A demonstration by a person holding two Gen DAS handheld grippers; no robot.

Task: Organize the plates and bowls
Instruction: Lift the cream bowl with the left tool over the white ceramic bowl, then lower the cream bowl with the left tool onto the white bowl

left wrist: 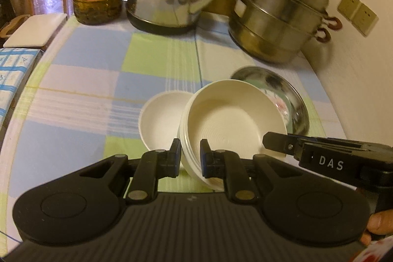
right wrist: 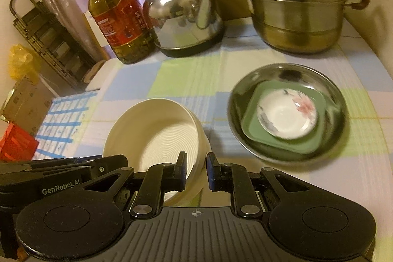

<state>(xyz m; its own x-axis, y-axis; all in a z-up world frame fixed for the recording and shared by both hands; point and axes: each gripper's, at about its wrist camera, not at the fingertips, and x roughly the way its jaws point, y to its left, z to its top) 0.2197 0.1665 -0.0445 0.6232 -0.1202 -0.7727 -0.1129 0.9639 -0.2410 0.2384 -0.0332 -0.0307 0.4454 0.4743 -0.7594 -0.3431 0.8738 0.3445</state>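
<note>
Both grippers pinch the rim of the same cream bowl (left wrist: 231, 119), which sits tilted and lifted off the tabletop (left wrist: 81, 80) at centre frame in the left wrist view: the left gripper (left wrist: 190, 156) has its jaws nearly pressed together on the near-left wall, one pad outside and one inside, and the right gripper (right wrist: 195, 170) does the same on the bowl's right-hand rim, as seen at lower centre of the right wrist view. A smaller bowl (left wrist: 163, 118) rests just left of and behind it, and the steel dish (right wrist: 288, 109) holding a green plate (right wrist: 282, 119) and a flowered saucer (right wrist: 287, 113) lies at right. The step looks like carrying the big bowl to a stacking spot, probably over the smaller one or the dish; which, I cannot tell. To do it well, both hands should travel together at one height so neither grip twists the thin rim, level the bowl before lowering, keep it clear of the neighbour's edge, and let go only once its base is seated.
</note>
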